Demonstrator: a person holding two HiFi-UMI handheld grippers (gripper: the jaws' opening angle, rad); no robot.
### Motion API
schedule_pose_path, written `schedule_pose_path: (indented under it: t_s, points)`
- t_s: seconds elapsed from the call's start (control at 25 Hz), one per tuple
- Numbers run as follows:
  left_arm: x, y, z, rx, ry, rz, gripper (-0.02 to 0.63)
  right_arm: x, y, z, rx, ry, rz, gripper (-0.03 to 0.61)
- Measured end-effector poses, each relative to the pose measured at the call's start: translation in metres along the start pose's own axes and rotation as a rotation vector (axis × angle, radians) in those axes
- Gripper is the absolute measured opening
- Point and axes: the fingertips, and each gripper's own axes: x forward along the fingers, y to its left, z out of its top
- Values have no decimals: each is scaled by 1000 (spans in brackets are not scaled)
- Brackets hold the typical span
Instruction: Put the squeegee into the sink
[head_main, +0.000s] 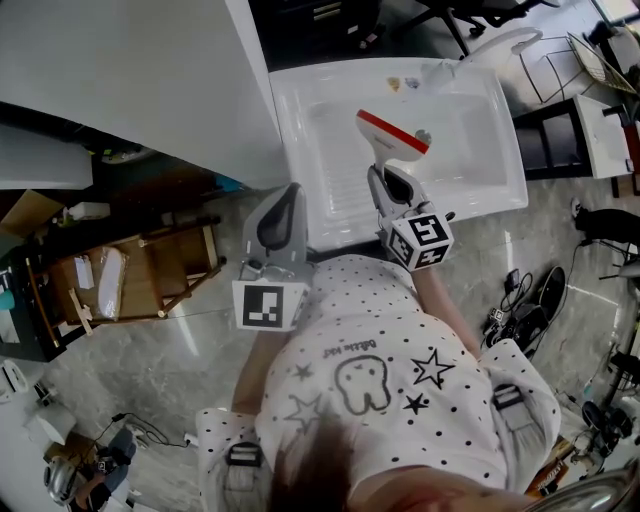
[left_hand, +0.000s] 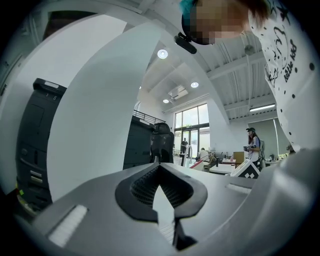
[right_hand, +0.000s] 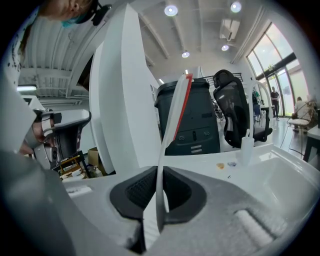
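A white squeegee (head_main: 394, 141) with a red blade edge hangs over the basin of the white sink (head_main: 503, 112), near its front half. My right gripper (head_main: 392, 181) is shut on the squeegee's handle from the front. In the right gripper view the squeegee (right_hand: 172, 120) stands upright between the black pads of my right gripper (right_hand: 159, 200), and the sink (right_hand: 285, 175) lies below to the right. My left gripper (head_main: 289, 192) hovers by the sink's front left corner. In its own view my left gripper (left_hand: 161, 202) has its jaws together with nothing between them.
A large white panel (head_main: 130, 70) borders the sink on the left. A white faucet (head_main: 440, 74) stands at the sink's back rim. A wooden rack (head_main: 150, 272) stands on the floor at left, and cables (head_main: 530, 305) lie at right. A black office chair (right_hand: 232, 112) stands beyond the sink.
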Motion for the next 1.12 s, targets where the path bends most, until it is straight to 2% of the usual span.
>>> schedule_pose_path:
  t_s: [0.36, 0.68, 1.12]
  points:
    - [8, -5, -5, -9, 18, -20, -5, 9, 1, -12, 33, 27, 8, 27]
    - [7, -17, -5, -9, 9, -18, -5, 15, 3, -27, 66, 68, 46, 28]
    - [-1, -21, -3, -12, 7, -6, -5, 23, -3, -53, 117, 122, 51, 28]
